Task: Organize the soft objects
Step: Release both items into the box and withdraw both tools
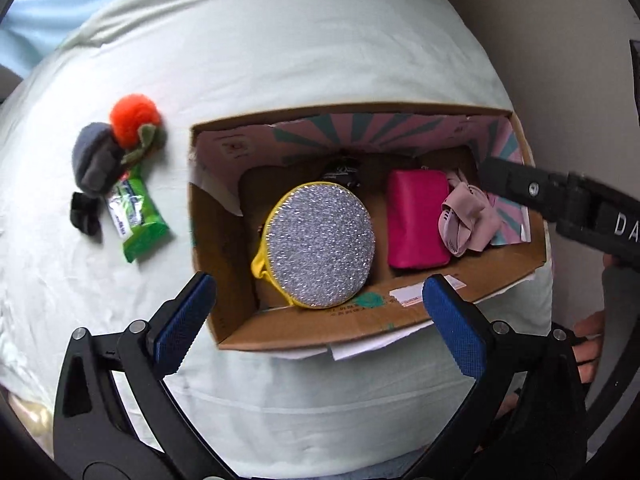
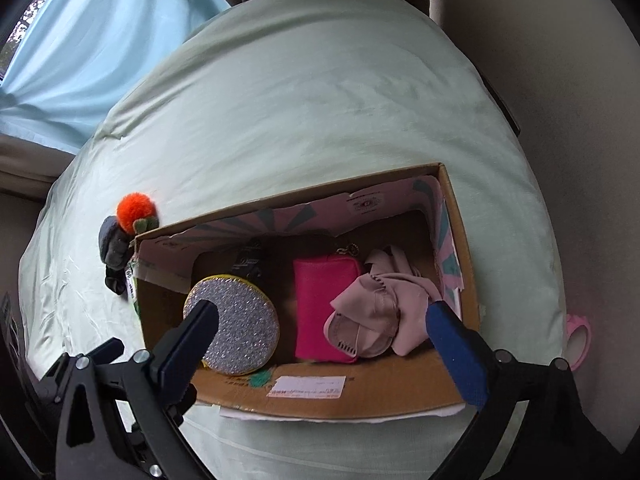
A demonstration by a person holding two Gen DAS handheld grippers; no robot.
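An open cardboard box (image 1: 320, 332) (image 2: 400, 396) sits on a pale green bedsheet. Inside lie a round silver glitter pouch with yellow trim (image 1: 320, 244) (image 2: 236, 324), a magenta pouch (image 1: 418, 218) (image 2: 320, 304), pink cloth items (image 1: 466, 220) (image 2: 380, 312) and a dark item at the back (image 1: 342, 170). Left of the box lie an orange pompom (image 1: 134, 118) (image 2: 135, 210), a grey soft toy (image 1: 96, 160) (image 2: 114, 246) and a green packet (image 1: 138, 224). My left gripper (image 1: 320, 320) is open and empty above the box's near wall. My right gripper (image 2: 320, 344) is open and empty over the box; it also shows in the left wrist view (image 1: 560, 200).
A light blue curtain (image 2: 100, 40) hangs at the far left beyond the bed. A beige wall (image 2: 560, 120) runs along the right side. A pink object (image 2: 580, 340) lies past the bed's right edge.
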